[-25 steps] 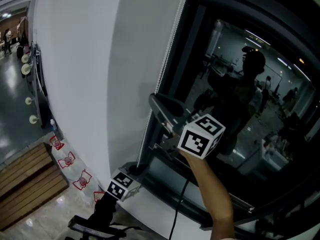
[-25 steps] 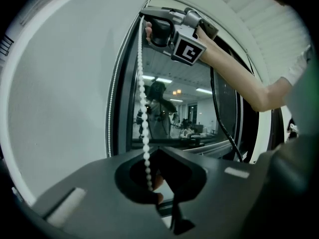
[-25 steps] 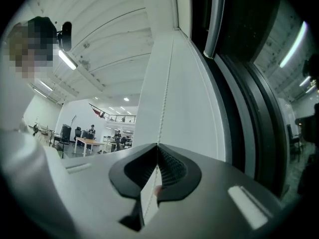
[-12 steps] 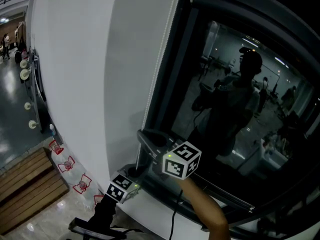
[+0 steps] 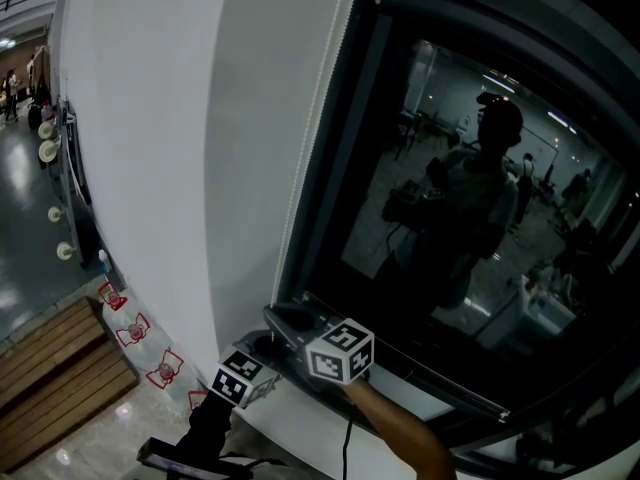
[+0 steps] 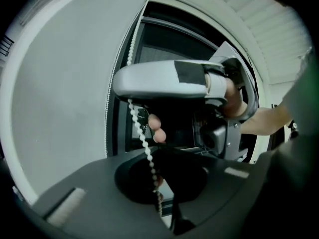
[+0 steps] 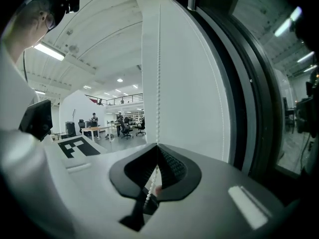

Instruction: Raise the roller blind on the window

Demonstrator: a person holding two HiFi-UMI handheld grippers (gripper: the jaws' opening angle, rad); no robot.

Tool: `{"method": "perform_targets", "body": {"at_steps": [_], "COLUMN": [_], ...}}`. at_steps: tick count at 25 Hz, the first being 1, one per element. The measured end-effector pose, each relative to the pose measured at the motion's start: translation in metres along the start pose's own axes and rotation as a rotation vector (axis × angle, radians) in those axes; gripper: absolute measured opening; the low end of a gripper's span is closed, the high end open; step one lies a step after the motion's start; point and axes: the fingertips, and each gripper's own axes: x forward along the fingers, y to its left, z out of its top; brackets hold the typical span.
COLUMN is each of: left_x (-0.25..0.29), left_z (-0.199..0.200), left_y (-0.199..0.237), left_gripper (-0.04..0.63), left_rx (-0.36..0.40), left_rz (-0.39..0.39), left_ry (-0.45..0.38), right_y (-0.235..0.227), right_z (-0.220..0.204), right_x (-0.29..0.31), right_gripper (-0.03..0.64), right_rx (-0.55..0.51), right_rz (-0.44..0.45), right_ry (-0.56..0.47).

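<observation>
The bead chain (image 5: 312, 138) hangs down the left edge of the dark window (image 5: 450, 198), just beside the white wall (image 5: 150, 118), and both grippers are on it low down near the sill. The right gripper (image 7: 153, 180) has its jaws closed on the chain: in the right gripper view the white beads run straight down from high on the wall and go in at the seam where the two jaws meet, with no gap showing there. The left gripper (image 6: 158, 203) sits just below and slightly nearer the wall. In the left gripper view the chain comes down from under the right gripper's pale body, slants across and ends in the dark hollow where the left jaws come together, so they look closed on it too, though that spot is dim. Fingers (image 6: 158, 133) of the hand on the right gripper show behind the chain. In the head view the two marker cubes lie close together at the window's lower left corner, with the person's forearm (image 5: 400, 438) reaching up from the bottom edge. The roller blind (image 5: 450, 13) seems to be high up, its pale-ended bar lying across the top of the window, and the glass below it is uncovered and mirrors the room.
</observation>
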Motion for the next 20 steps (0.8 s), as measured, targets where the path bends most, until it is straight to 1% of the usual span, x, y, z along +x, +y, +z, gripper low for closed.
{"method": "perform_targets", "body": {"at_steps": [4, 8, 12, 15, 20], "left_x": [0.001, 0.0, 0.0, 0.0, 0.002], "left_z": [-0.002, -0.004, -0.001, 0.003, 0.003], "left_y": [0.0, -0.003, -0.006, -0.006, -0.007], "left_gripper": [-0.002, -0.002, -0.002, -0.002, -0.002], "left_rx": [-0.001, -0.016, -0.014, -0.011, -0.014], "left_rz": [-0.008, -0.013, -0.015, -0.02, -0.019], "left_ry": [-0.001, -0.001, -0.012, -0.025, -0.02], "right_y": [-0.002, -0.002, -0.001, 0.001, -0.006], "right_z": [-0.002, 0.003, 0.009, 0.027, 0.079], "right_x": [-0.002, -0.01, -0.015, -0.016, -0.021], "right_gripper": [0.006, 0.008, 0.017, 0.056, 0.064], "right_rx": [0.014, 0.061, 0.011, -0.004, -0.018], "right_rz": [0.0, 0.031, 0.04, 0.053, 0.054], "right_ry": [-0.002, -0.041, -0.033, -0.049, -0.119]}}
